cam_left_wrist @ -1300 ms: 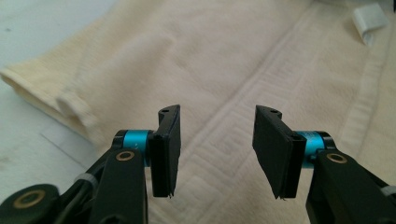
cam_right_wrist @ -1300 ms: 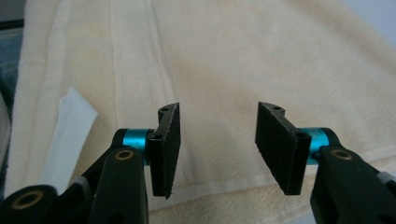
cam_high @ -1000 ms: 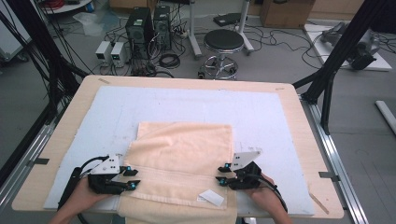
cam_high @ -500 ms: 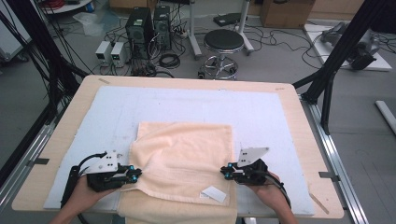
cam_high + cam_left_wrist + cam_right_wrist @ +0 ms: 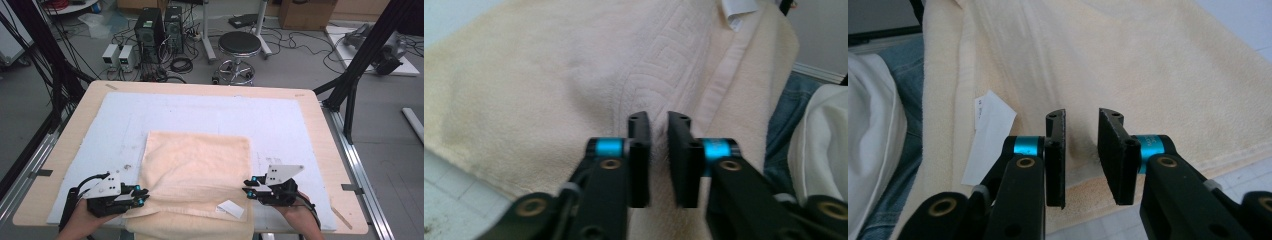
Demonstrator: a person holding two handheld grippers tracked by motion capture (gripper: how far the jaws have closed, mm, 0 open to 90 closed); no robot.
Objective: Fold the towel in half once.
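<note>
high view looks down on a wooden desk [image 5: 320, 115] covered by a pale blue mat [image 5: 200, 112], with a cream towel [image 5: 197, 170] folded on its near half; the towel's near edge hangs over the desk's front and is cut off by the bottom of the picture. a white label [image 5: 231, 208] lies on the towel near that edge. no containers stand on the desk.

the left gripper [image 5: 141, 196] sits at the towel's near left corner and the right gripper [image 5: 246, 186] at its near right edge, each borne by a hand that is half cut off by the frame.

left gripper view shows its jaws parted by a narrow gap above the towel's woven border [image 5: 659, 65], no cloth pinched between them; they have just been opening, so the gripper is released. right gripper view shows the same: jaws a little apart over the towel's hem [image 5: 1228, 155], having just opened, nothing clamped. the label [image 5: 988, 135] lies just beside its left jaw.

blue jeans [image 5: 784, 130] and a white garment [image 5: 821, 145] of the person appear blurred beyond the towel's edge. whether the jaw tips brush the cloth is hard to make out.
</note>
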